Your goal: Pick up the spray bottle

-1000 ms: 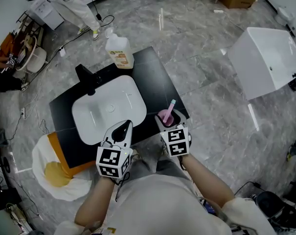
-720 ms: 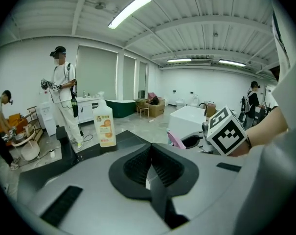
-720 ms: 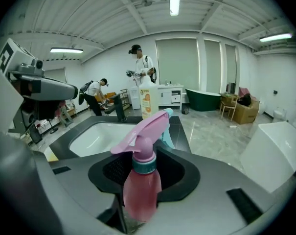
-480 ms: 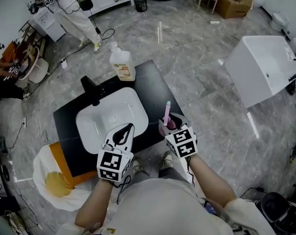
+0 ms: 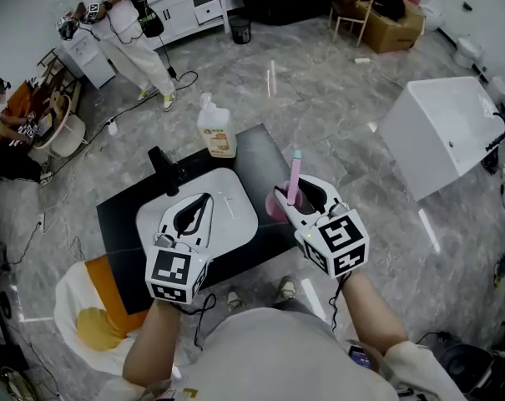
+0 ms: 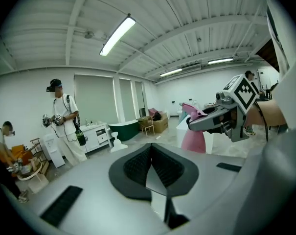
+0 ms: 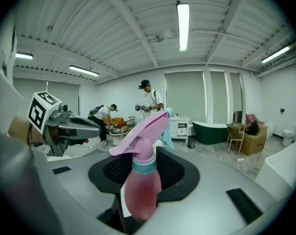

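Far left, on the floor by the desk's near-left corner: orange and white bag [image 5: 93, 307], out of play. Then the black desk [image 5: 118, 224] with a white basin [image 5: 235, 215] sunk in it, black faucet [image 5: 164, 170] at the basin's far-left rim, tan jug [image 5: 217, 132] on the far edge. Left tool [image 5: 195, 213] above the basin, pads pressed together, nothing between them, so empty and idle. Just right of it: pink spray bottle [image 5: 287, 195], already clamped in the right tool [image 5: 306, 199], above the desk's near-right corner and well apart from the jug. Pads at middling width, bearing on the bottle body below the teal collar. Long axis upright, trigger head sticking out above the pads, nozzle aimed toward the far side and slightly left. Judged clear of the desk top, so the pick reads as essentially done. Deciding relation for any next move: bottle sits inside the right tool, so no reach needed, only keeping that axis upright. Left tool close enough to support, but not required. Room: open floor right of the desk up to the white box [image 5: 444, 128], well apart; nothing overhead. Tighter on the left, with the left tool and faucet near. Edge to watch: the desk's right edge, near or under the bottle base. Likely risk: low grip on a rounded body under a heavy head, so possible tilt or slip on a quick swing.
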`<state>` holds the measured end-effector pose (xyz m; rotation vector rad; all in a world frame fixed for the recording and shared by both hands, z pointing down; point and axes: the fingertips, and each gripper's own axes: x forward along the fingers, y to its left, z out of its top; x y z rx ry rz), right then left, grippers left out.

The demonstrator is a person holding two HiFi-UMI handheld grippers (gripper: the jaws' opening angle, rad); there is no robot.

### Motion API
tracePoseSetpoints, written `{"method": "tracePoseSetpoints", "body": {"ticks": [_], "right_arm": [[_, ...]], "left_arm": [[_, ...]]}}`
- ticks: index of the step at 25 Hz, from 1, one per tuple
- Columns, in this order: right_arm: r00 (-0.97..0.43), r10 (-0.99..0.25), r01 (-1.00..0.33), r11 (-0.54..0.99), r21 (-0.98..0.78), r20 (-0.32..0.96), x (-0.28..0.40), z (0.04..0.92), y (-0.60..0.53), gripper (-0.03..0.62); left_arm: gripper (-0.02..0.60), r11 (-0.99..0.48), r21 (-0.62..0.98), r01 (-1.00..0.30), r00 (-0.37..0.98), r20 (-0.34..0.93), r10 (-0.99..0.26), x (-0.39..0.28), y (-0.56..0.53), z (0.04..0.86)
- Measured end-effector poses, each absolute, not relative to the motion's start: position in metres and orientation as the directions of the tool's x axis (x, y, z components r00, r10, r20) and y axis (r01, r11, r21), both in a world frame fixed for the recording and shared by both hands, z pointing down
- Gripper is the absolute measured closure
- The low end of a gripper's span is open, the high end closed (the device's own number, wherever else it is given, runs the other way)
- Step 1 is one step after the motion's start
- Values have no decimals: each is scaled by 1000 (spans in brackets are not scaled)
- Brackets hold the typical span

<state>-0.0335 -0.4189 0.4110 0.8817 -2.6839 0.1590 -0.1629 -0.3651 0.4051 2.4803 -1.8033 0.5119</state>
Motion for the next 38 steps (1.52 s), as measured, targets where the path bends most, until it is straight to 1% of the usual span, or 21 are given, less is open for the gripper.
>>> {"method": "tracePoseSetpoints", "body": {"ticks": [7,12,15,20,27,29,38], "right_arm": [[-800,-583,-577,812,88,144,-39,313,-405,421],[-821,-563,-542,821,177,96,-38,269,-379,421],[-822,-564,-539,816,212,79,-36,255,-365,421],[-820,-565,-536,814,224,93,-33,261,-352,421],[-797,-578,-554,815,171,175,-19,297,-345,421],[-797,-574,-551,818,165,188,-19,303,-342,421],[-798,-575,-554,818,157,181,-21,303,-337,421]], "left_arm": [[563,-294,-211,-932,264,159,-951,-183,-369,335],[563,-313,-271,-910,295,104,-950,-173,-352,299],[561,-312,-278,-909,299,90,-950,-169,-341,286],[561,-316,-230,-920,311,62,-949,-163,-322,282],[561,-318,-200,-927,299,118,-947,-165,-302,305],[561,-311,-215,-926,286,139,-948,-171,-298,313],[561,-316,-222,-922,296,123,-947,-175,-291,311]]}}
